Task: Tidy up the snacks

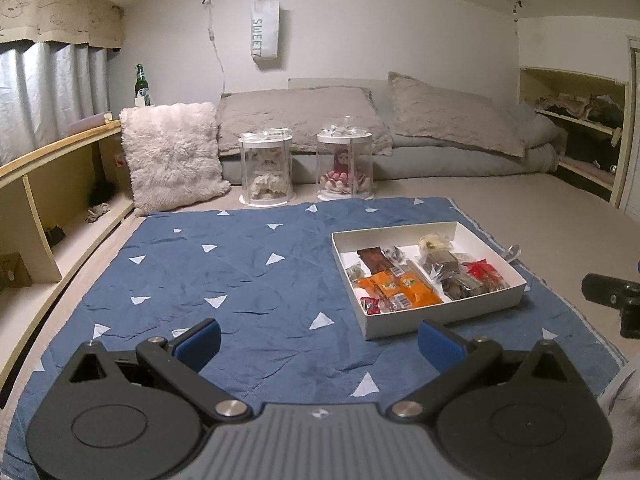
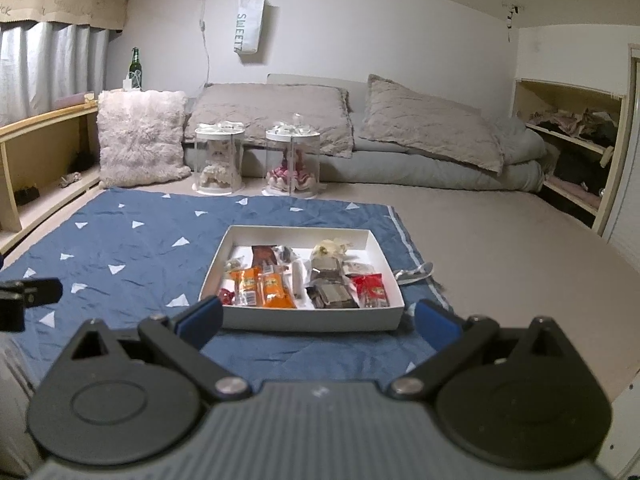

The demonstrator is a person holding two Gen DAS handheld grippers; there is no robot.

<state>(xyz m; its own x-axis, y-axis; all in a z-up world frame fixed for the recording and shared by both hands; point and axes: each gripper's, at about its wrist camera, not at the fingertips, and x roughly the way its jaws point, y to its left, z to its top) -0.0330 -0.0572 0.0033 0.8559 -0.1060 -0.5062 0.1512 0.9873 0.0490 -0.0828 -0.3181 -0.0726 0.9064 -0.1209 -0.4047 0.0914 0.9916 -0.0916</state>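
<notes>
A white shallow box sits on a blue cloth with white triangles. It holds several wrapped snacks: orange packets, red packets, dark brown ones. My left gripper is open and empty, hanging over the cloth left of the box. My right gripper is open and empty, just in front of the box's near wall. Each gripper shows at the edge of the other's view, the right one and the left one.
Two clear cylinders with dolls stand behind the cloth. A fluffy pillow, grey pillows and folded bedding lie at the back. A green bottle stands on the left shelf. A crumpled clear wrapper lies right of the box.
</notes>
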